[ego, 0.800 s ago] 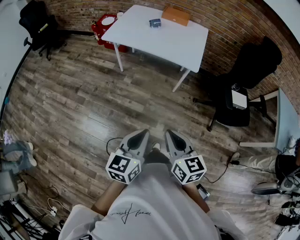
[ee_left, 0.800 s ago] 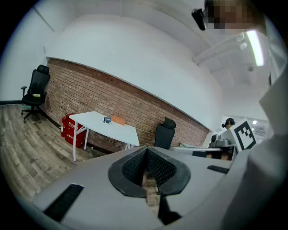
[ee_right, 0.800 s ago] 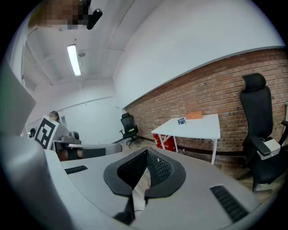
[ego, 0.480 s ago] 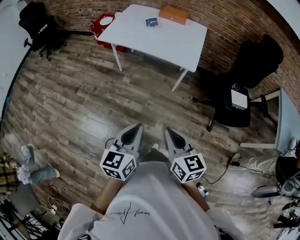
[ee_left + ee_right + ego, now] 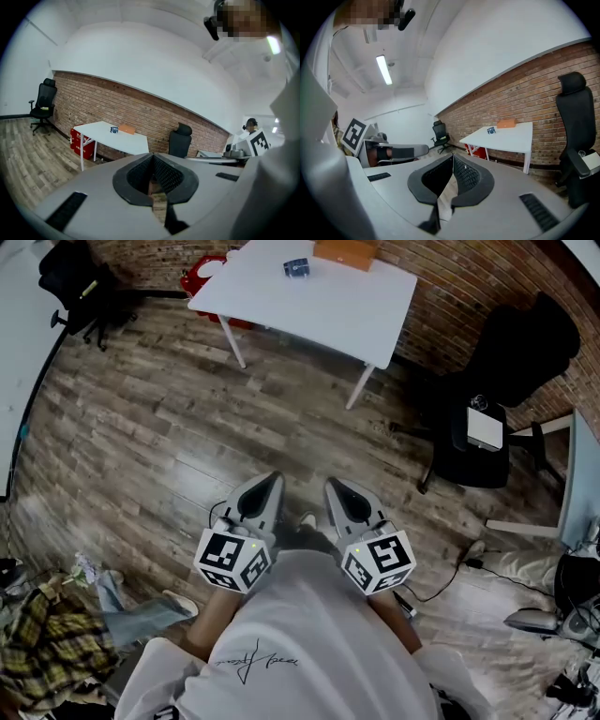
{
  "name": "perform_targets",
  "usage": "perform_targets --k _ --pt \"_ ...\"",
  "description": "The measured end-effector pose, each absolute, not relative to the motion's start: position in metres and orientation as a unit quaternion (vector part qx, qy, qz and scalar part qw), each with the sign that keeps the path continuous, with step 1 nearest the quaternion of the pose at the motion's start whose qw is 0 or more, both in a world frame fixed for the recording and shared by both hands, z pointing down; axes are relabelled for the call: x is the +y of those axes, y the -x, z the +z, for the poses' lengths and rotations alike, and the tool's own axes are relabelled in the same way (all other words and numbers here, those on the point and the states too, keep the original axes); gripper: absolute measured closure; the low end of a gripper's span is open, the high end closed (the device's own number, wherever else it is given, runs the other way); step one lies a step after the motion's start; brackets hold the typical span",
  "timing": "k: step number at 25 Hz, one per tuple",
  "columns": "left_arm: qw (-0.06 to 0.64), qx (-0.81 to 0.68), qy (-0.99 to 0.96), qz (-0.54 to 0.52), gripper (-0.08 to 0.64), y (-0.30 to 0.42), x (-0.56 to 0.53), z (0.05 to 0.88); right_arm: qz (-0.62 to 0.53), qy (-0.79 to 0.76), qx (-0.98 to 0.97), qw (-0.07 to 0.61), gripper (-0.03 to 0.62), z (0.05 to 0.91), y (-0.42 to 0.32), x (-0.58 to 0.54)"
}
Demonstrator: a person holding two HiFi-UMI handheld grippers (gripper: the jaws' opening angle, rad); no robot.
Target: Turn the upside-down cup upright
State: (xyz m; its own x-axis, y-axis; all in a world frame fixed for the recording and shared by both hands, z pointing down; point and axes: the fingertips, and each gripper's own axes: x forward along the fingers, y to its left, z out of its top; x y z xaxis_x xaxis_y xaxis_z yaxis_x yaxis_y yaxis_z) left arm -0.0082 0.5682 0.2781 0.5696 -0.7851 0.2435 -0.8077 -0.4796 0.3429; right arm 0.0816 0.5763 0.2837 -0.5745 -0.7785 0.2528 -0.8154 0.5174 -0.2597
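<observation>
A small blue cup (image 5: 296, 267) stands on the white table (image 5: 309, 310) across the room, beside an orange box (image 5: 347, 251); it is too small to tell which way up it is. The cup (image 5: 114, 130) also shows far off in the left gripper view, and the cup (image 5: 491, 130) in the right gripper view. My left gripper (image 5: 273, 483) and right gripper (image 5: 330, 487) are held close to my chest, side by side and far from the table. Both sets of jaws are shut with nothing between them.
A black office chair (image 5: 487, 399) stands right of the table, another chair (image 5: 80, 282) at the far left. A red box (image 5: 200, 276) sits under the table's left end. Plaid clothing and a person's leg (image 5: 56, 634) are at lower left. Cables (image 5: 469, 563) lie on the wood floor.
The table has slid toward the top of the head view. The left gripper has shifted slightly left. The plaid-clothed person at lower left has come further into view.
</observation>
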Motion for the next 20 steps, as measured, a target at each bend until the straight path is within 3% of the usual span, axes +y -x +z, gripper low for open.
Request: perform_targets --k 20 --pt "0.201 -0.446 -0.871 0.033 0.552 -0.043 0.524 0.279 0.157 -0.411 -0.897 0.052 0.571 0.278 -0.079 0.541"
